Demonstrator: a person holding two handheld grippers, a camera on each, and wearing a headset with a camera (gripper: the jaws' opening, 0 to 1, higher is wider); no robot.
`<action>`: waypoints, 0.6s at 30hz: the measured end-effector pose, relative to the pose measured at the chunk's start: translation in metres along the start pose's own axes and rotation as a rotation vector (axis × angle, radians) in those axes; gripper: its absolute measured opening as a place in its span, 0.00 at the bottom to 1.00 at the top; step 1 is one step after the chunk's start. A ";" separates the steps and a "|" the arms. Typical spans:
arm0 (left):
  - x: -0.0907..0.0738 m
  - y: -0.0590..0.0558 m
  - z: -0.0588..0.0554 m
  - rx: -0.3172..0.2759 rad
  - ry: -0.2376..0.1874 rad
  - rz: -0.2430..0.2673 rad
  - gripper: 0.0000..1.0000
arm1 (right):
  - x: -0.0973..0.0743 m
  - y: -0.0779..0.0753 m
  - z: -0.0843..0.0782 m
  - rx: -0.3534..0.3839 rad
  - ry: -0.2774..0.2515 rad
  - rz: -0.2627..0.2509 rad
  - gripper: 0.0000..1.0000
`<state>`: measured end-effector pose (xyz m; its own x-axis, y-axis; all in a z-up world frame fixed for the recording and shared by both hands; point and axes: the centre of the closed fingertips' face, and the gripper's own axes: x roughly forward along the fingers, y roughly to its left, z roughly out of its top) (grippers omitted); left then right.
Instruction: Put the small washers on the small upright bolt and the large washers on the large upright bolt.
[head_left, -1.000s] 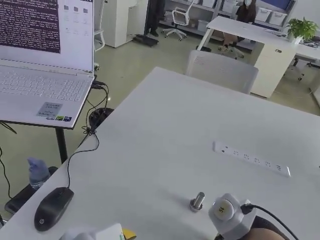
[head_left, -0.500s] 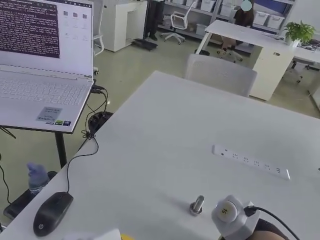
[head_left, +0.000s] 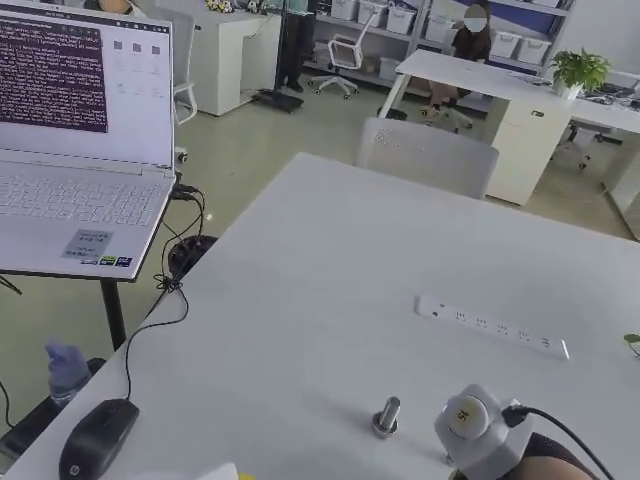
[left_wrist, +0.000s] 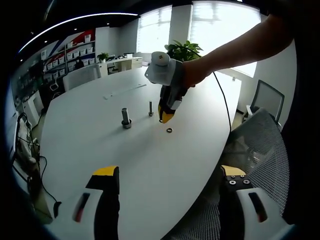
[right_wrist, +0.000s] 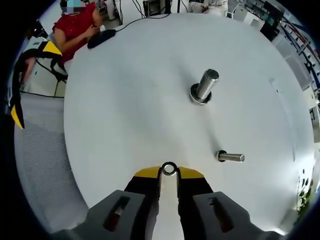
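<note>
My right gripper (right_wrist: 169, 176) is shut on a small metal washer (right_wrist: 169, 168), pinched at its yellow tips just above the white table. Ahead of it stands the large upright bolt (right_wrist: 204, 86), with the small bolt (right_wrist: 230, 157) closer and to the right. In the left gripper view, the right gripper (left_wrist: 165, 116) hangs near the small bolt (left_wrist: 150, 108) and the large bolt (left_wrist: 126, 118), and a loose washer (left_wrist: 170, 131) lies on the table below it. My left gripper (left_wrist: 170, 176) is open, empty, and held back near the table edge. The large bolt (head_left: 385, 417) also shows in the head view.
A white power strip (head_left: 490, 325) lies on the table beyond the bolts. A black mouse (head_left: 97, 452) sits at the table's left corner, and a laptop (head_left: 80, 150) stands on a side stand. Grey chairs (left_wrist: 260, 140) stand at the table's edge.
The head camera has tilted, shifting the whole picture. The right gripper stays beside the large bolt. The left gripper's top has dropped below the bottom edge of the head view.
</note>
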<state>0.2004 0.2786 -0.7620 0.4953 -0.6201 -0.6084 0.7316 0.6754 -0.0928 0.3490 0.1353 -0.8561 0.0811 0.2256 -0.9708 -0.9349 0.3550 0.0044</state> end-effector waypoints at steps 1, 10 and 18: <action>0.000 -0.001 0.000 0.002 0.002 0.000 0.81 | -0.002 -0.001 -0.002 0.001 0.000 -0.004 0.13; 0.000 -0.004 0.004 0.010 0.001 0.000 0.81 | -0.016 -0.019 -0.012 0.001 0.003 -0.030 0.13; 0.000 -0.007 0.004 0.017 0.006 0.002 0.81 | -0.027 -0.038 -0.014 0.008 0.001 -0.058 0.13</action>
<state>0.1970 0.2720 -0.7582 0.4936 -0.6166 -0.6133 0.7386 0.6695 -0.0787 0.3773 0.1030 -0.8339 0.1350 0.2031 -0.9698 -0.9258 0.3745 -0.0504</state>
